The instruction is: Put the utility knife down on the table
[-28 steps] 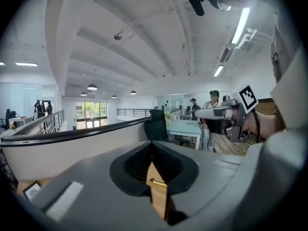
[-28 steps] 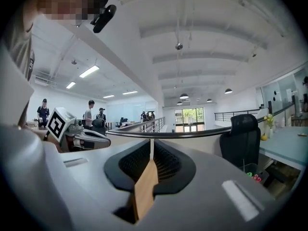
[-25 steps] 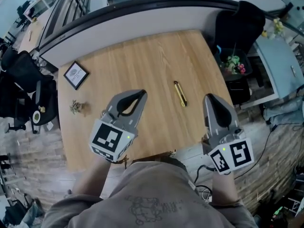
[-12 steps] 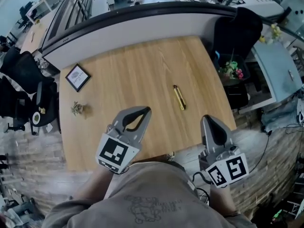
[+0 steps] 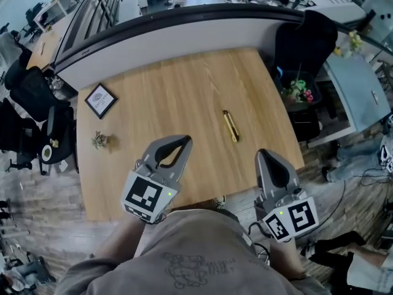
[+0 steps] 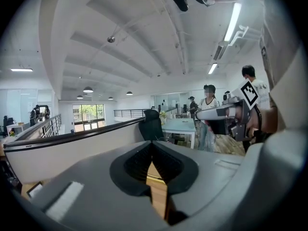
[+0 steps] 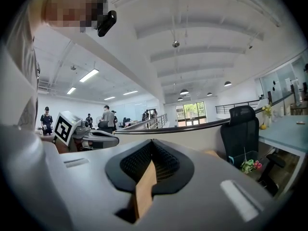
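The yellow utility knife (image 5: 231,126) lies flat on the wooden table (image 5: 184,85), right of centre, with nothing touching it. My left gripper (image 5: 185,139) hovers over the table's near part, to the left of the knife and nearer to me; its jaws meet at the tips with nothing between them. My right gripper (image 5: 264,154) is at the near right corner, short of the knife, shut and empty. In the left gripper view the left gripper (image 6: 152,144) shows its jaws closed, with the right gripper (image 6: 226,114) beside it. The right gripper (image 7: 152,142) in its own view is closed as well.
A small framed picture (image 5: 99,99) and a tiny plant (image 5: 99,140) sit at the table's left side. A black chair (image 5: 307,35) and a bin with flowers (image 5: 299,86) stand off the right edge. A curved grey wall (image 5: 184,26) bounds the far side.
Both grippers have drawn back toward the near table edge, away from the knife. The knife has stayed where it lies.
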Available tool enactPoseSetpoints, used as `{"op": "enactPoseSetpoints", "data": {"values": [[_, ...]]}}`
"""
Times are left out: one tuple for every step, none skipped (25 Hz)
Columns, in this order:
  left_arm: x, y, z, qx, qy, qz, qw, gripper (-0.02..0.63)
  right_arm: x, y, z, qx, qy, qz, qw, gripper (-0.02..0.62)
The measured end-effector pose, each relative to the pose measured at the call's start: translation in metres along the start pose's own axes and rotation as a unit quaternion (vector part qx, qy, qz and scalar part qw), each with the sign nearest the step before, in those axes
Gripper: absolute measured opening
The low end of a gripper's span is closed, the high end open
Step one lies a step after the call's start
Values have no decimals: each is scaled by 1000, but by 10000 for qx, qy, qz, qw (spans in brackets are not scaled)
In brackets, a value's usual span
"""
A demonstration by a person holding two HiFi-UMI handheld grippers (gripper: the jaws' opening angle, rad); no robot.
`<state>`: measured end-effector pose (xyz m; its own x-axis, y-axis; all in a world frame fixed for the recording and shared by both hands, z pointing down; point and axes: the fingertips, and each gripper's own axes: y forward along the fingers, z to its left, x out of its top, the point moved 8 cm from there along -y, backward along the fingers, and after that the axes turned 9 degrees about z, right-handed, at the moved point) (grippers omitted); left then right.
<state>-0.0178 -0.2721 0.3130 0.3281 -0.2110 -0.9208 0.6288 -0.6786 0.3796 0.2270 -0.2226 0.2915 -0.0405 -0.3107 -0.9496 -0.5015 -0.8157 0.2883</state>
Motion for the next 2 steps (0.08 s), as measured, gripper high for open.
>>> {"op": "enactPoseSetpoints", "data": {"values": [[0, -1, 0, 3, -13, 0, 10000, 2, 0, -1, 1, 1, -12, 8, 10000, 11], [-1, -2, 0, 7, -26, 0, 10000, 2, -1, -1, 1, 2, -23, 16, 10000, 11]]}}
